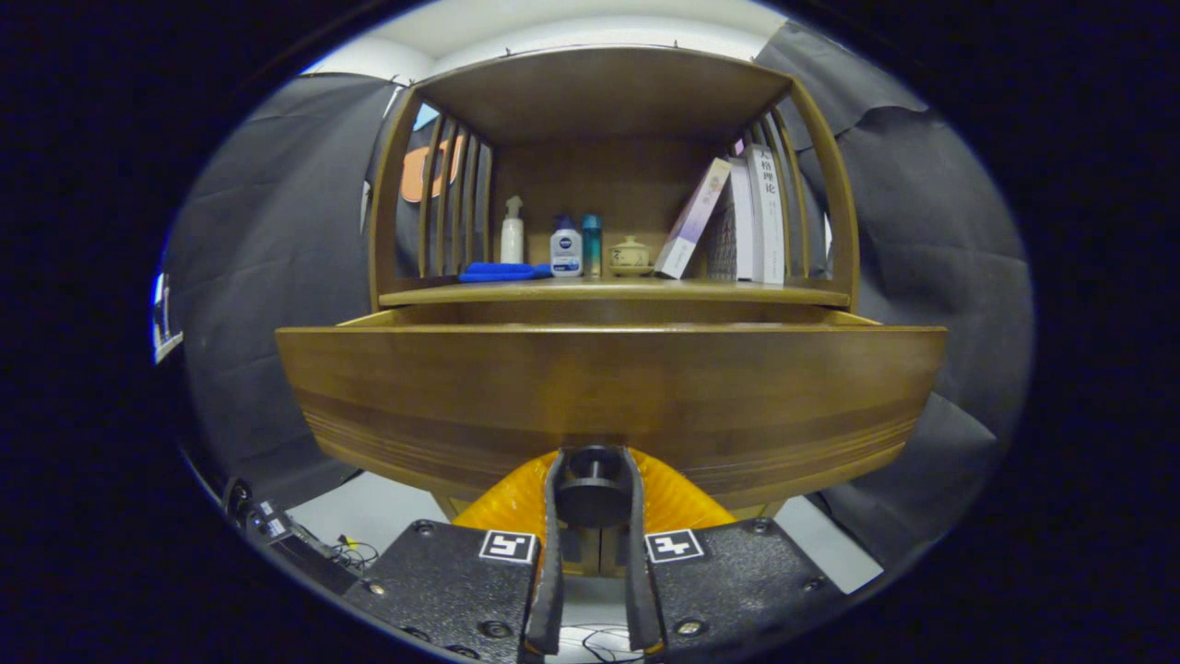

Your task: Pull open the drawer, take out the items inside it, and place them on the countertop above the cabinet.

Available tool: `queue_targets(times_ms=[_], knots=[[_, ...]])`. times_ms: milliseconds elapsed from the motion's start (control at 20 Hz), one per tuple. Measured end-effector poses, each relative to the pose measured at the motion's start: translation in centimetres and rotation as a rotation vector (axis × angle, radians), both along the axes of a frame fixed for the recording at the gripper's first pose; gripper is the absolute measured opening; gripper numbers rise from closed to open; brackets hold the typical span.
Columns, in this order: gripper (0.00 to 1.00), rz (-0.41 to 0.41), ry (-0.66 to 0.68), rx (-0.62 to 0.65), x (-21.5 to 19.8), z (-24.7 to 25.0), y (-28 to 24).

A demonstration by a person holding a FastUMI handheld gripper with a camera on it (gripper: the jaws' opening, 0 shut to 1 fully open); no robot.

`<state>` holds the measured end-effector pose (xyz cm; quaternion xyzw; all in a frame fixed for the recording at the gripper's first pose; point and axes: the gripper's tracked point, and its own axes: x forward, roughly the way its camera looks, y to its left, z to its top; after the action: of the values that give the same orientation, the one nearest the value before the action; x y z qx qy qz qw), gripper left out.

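The wooden drawer (608, 397) is pulled out toward me, its wide front panel just beyond my fingers. A dark round knob (592, 493) sits low on that front. My gripper (592, 475) is shut on the knob, one finger (551, 516) on each side of it. The drawer's inside is hidden behind its front panel. Above it lies the cabinet's countertop (613, 293), under a wooden canopy with slatted sides.
On the countertop stand a white pump bottle (512, 235), a blue-and-white bottle (566, 249), a teal tube (591, 244), a small ceramic pot (631, 254), a blue cloth (502, 272) and several books (747, 217). Cables and a black box (286, 539) lie on the floor.
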<state>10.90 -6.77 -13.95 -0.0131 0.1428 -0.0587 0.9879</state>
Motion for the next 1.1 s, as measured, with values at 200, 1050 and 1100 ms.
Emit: queue_targets(times_ms=[200,1050,1100], knots=[[0.3,0.013,0.008,0.007,-2.4,-0.3,0.4],[0.78,0.069,0.082,-0.047,-6.3,1.1,0.0],[0.87,0.081,0.088,-0.036,-6.7,1.8,0.2]])
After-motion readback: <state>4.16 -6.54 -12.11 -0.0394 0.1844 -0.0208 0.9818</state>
